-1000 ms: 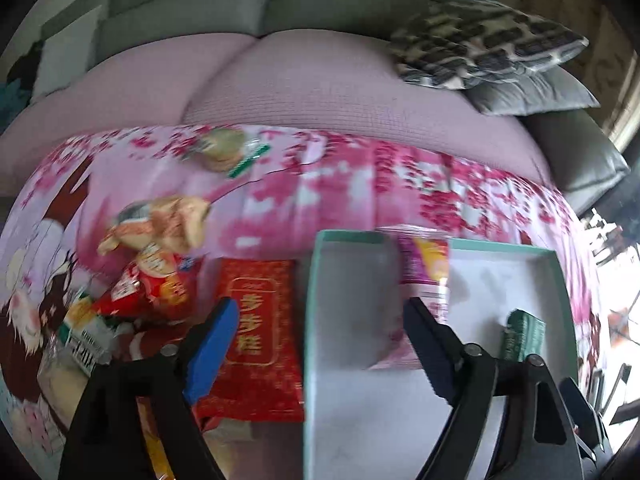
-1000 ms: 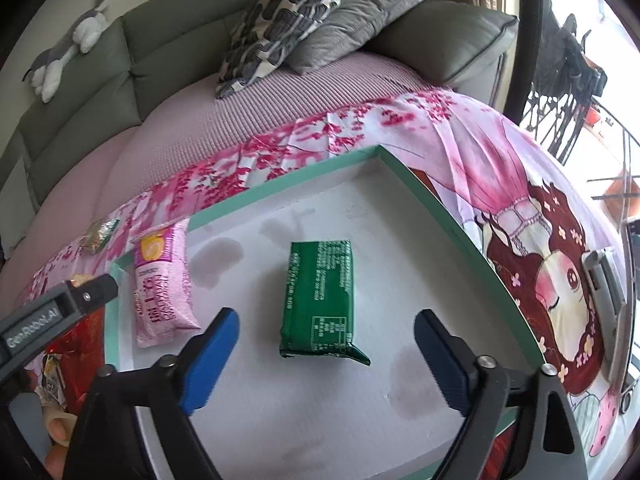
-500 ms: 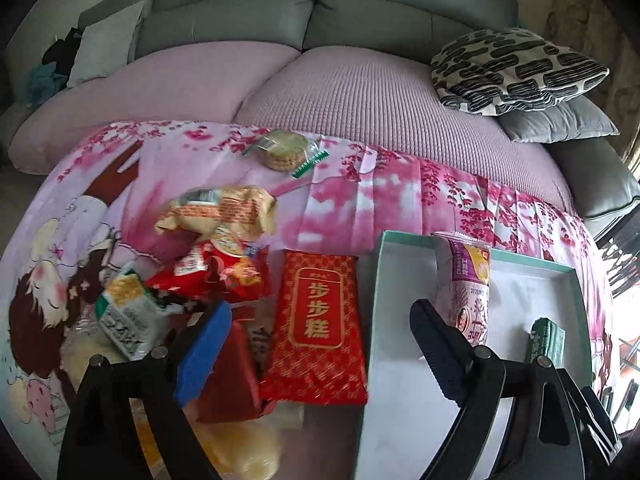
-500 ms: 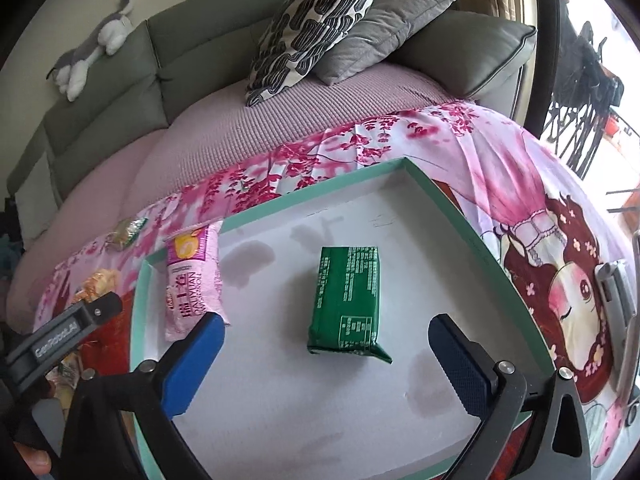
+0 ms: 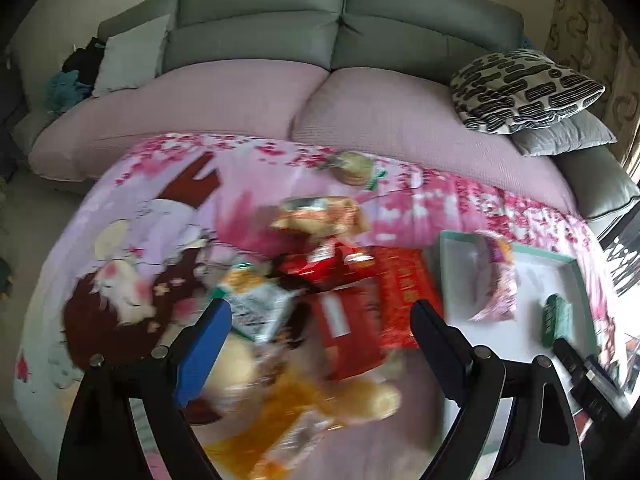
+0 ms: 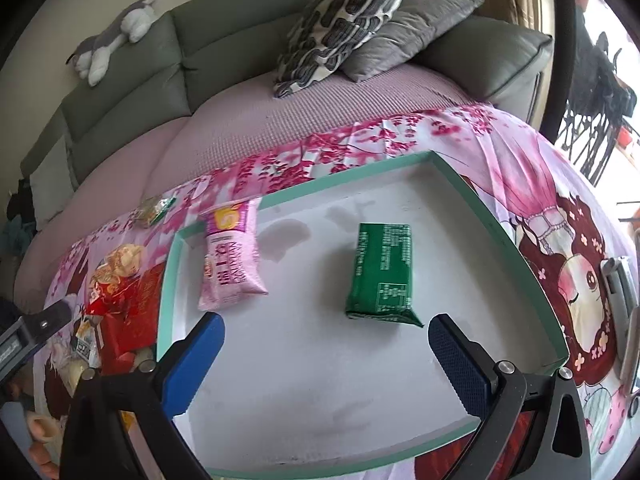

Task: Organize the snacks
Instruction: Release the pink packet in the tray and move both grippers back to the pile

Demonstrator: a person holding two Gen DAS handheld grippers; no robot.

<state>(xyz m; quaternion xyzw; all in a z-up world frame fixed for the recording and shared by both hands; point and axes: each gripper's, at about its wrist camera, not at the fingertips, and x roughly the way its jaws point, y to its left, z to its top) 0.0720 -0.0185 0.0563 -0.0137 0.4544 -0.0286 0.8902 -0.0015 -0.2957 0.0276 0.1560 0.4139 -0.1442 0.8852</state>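
Daylight floods in from the right in both views, blowing out the window area to pure white. The left wrist view is smeared with motion blur: the heap of snack packets (image 5: 320, 300) is mush, while the grey sofa back (image 5: 340, 28) stays fairly crisp. The right wrist view is sharp; the green foil packet (image 6: 382, 274) throws a soft shadow leftward on the white teal-rimmed tray (image 6: 500, 236). Heavy fisheye bending, dark vignetted corners.

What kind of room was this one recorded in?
Most likely a home living room: a grey sofa with a patterned cushion and a plush toy on its backrest, behind a low table under a pink cartoon-print cloth.
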